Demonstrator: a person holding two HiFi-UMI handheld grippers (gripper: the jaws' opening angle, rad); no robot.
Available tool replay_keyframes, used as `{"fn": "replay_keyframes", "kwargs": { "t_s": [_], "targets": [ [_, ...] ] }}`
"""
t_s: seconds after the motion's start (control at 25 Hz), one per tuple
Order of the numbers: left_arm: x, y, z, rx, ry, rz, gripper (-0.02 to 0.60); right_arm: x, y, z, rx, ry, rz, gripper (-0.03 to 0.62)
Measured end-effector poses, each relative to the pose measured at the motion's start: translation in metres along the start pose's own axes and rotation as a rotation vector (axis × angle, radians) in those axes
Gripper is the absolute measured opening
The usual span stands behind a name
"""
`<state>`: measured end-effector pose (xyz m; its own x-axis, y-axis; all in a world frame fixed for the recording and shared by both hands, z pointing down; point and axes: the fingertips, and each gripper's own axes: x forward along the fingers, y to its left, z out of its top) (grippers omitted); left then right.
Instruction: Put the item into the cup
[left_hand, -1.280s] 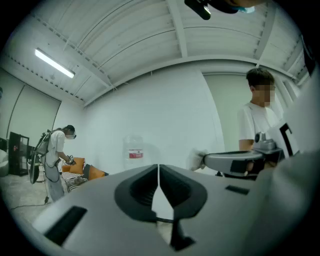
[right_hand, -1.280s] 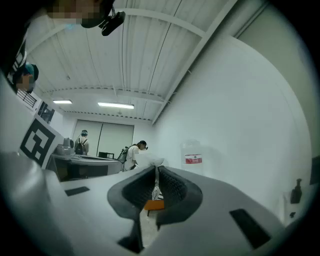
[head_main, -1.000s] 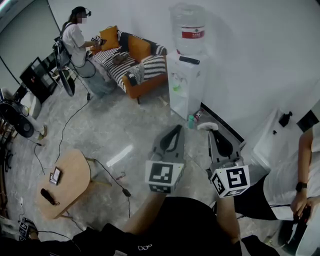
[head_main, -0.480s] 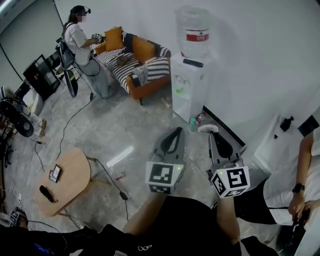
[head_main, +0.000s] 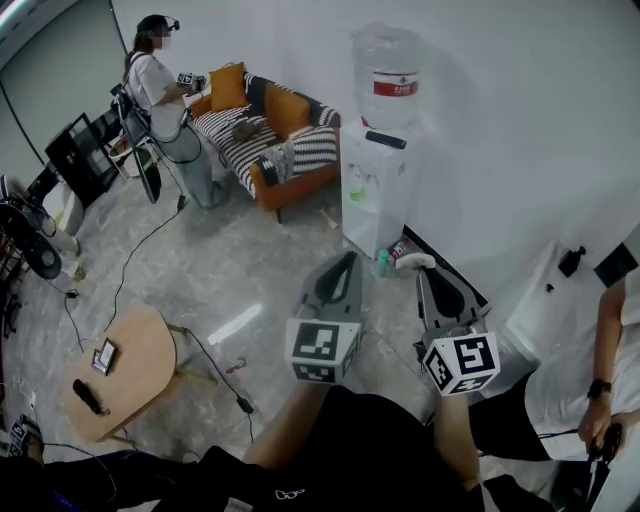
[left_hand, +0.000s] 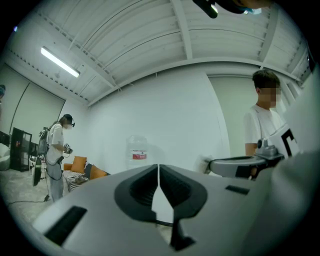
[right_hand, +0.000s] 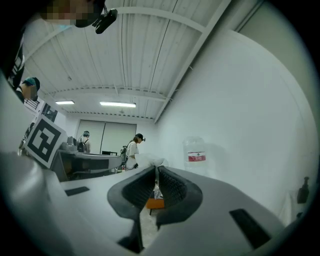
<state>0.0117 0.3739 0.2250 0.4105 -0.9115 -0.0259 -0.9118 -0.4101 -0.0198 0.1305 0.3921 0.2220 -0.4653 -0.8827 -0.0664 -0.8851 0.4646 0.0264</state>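
Observation:
I hold both grippers up side by side over the floor, pointing at the water dispenser (head_main: 374, 170). My left gripper (head_main: 348, 257) is shut, its jaws pressed together (left_hand: 158, 170) with nothing between them. My right gripper (head_main: 420, 268) is shut on a small white crumpled item (head_main: 410, 261), which sticks out at the jaw tips (right_hand: 150, 162). In the left gripper view the right gripper (left_hand: 240, 167) shows at the right with the white item (left_hand: 207, 163) at its tip. No cup shows in any view.
An orange sofa (head_main: 280, 140) with striped cushions stands beyond the dispenser, a person (head_main: 160, 90) beside it. A round wooden table (head_main: 125, 370) sits at lower left, cables across the floor. Another person (head_main: 590, 370) stands close on my right by a white counter (head_main: 545, 280).
The head view has drifted, so the dispenser and sofa now sit a little lower and nearer. Both grippers keep their pose and stay shut, the left one slightly farther left.

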Motion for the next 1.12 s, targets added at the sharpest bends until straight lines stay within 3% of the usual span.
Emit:
{"fn": "replay_keyframes", "kwargs": {
  "t_s": [0.2,0.44,0.92,1.12],
  "targets": [
    [0.035,0.017,-0.007,0.012,-0.02,-0.022,0.014,0.03,-0.023,-0.012,0.005,-0.009,-0.022,0.032],
    [0.087,0.076,-0.021,-0.007,-0.023,0.011,0.014,0.098,-0.033,-0.028,0.01,0.004,-0.002,0.031],
    [0.231,0.176,-0.07,-0.143,0.076,0.032,0.014,0.253,-0.076,-0.063,0.02,0.119,0.007,0.031],
    [0.313,0.224,-0.069,-0.116,0.098,0.005,0.014,0.345,-0.101,-0.06,0.006,0.126,0.007,0.031]
  ]
}}
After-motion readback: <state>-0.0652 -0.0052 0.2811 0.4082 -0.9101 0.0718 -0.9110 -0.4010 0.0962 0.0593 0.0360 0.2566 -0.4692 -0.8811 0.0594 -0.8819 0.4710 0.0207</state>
